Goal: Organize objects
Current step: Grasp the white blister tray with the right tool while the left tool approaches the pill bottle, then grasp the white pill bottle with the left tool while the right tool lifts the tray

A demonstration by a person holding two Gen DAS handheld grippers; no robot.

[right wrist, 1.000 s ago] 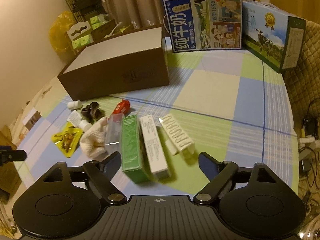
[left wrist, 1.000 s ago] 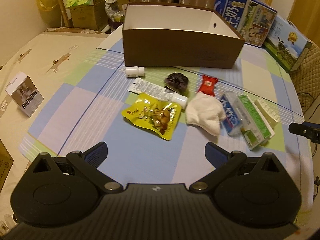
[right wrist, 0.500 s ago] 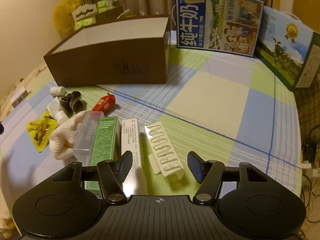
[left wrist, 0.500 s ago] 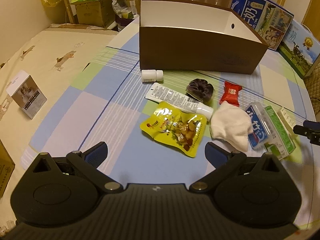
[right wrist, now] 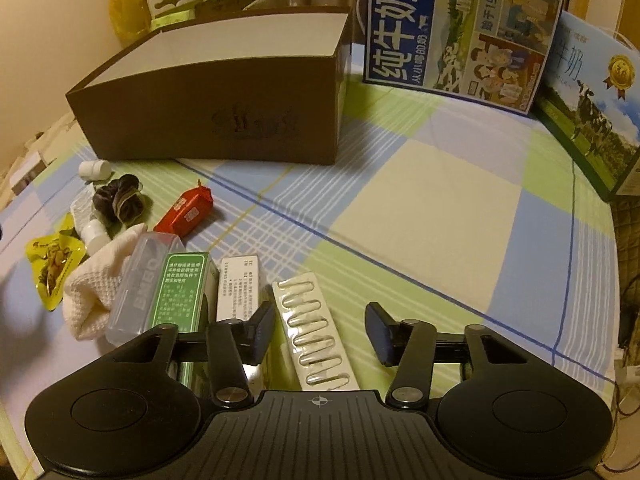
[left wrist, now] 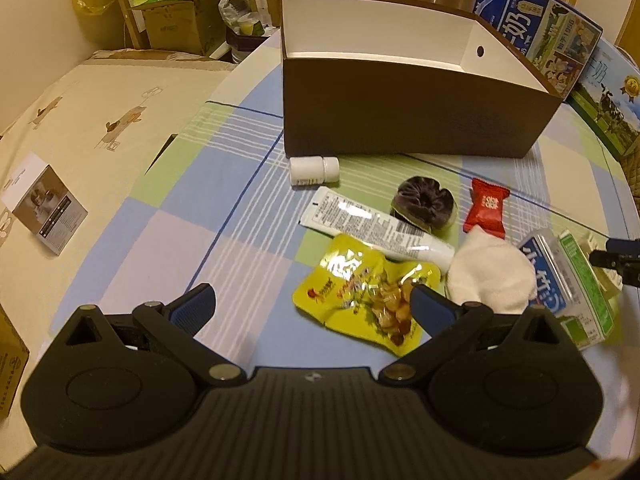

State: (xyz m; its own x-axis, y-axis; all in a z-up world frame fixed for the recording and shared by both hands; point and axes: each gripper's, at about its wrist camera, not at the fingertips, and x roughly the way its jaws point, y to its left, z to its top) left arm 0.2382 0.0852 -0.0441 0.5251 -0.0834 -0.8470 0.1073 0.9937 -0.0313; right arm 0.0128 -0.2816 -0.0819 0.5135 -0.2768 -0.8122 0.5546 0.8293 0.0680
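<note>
A brown open box (left wrist: 404, 112) (right wrist: 216, 104) stands at the back of the checked tablecloth. In front of it lie a white bottle (left wrist: 314, 170), a white tube (left wrist: 372, 226), a dark scrunchie (left wrist: 424, 202), a red sachet (left wrist: 486, 208), a yellow snack pouch (left wrist: 360, 296), a white cloth (left wrist: 492, 276) and a green carton (right wrist: 180, 292). My left gripper (left wrist: 312, 306) is open, with the yellow pouch near its right finger. My right gripper (right wrist: 320, 328) is open, and a white blister strip (right wrist: 316, 340) lies between its fingers.
Two milk cartons (right wrist: 460, 28) (right wrist: 596, 104) stand along the table's back right. A clear plastic case (right wrist: 140, 284) and a white carton (right wrist: 238, 288) lie beside the green one. A small box (left wrist: 44, 208) sits on the bed at left. The table's right half (right wrist: 440, 200) is bare cloth.
Both grippers have moved forward and lower toward the objects. The right gripper's fingers now straddle the blister strip and stand closer together. The left gripper has shifted left of the pouch.
</note>
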